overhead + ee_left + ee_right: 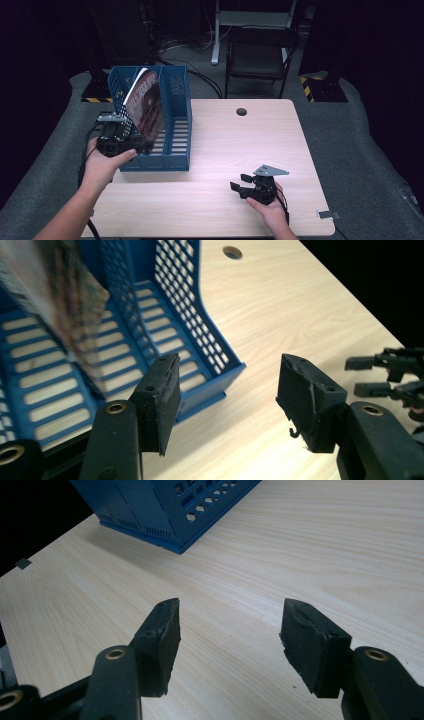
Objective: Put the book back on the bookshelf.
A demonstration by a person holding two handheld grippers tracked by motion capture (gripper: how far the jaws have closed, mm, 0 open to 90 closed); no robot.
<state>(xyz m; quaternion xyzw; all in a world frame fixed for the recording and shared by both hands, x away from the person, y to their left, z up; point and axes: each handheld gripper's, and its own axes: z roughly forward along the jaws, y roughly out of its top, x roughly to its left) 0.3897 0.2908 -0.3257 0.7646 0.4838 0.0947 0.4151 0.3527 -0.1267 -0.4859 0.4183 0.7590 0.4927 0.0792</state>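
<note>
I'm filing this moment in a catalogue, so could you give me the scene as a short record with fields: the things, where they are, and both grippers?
surface: light wood table, round hole near its far edge
rack: blue file rack with slotted compartments, at the table's left
magazine: magazine standing tilted inside the rack
left gripper: left gripper at the rack's near left corner, jaws open, nothing between them
right gripper: right gripper low over bare table near the front edge, jaws open, empty
background: dark chair beyond the table
</note>
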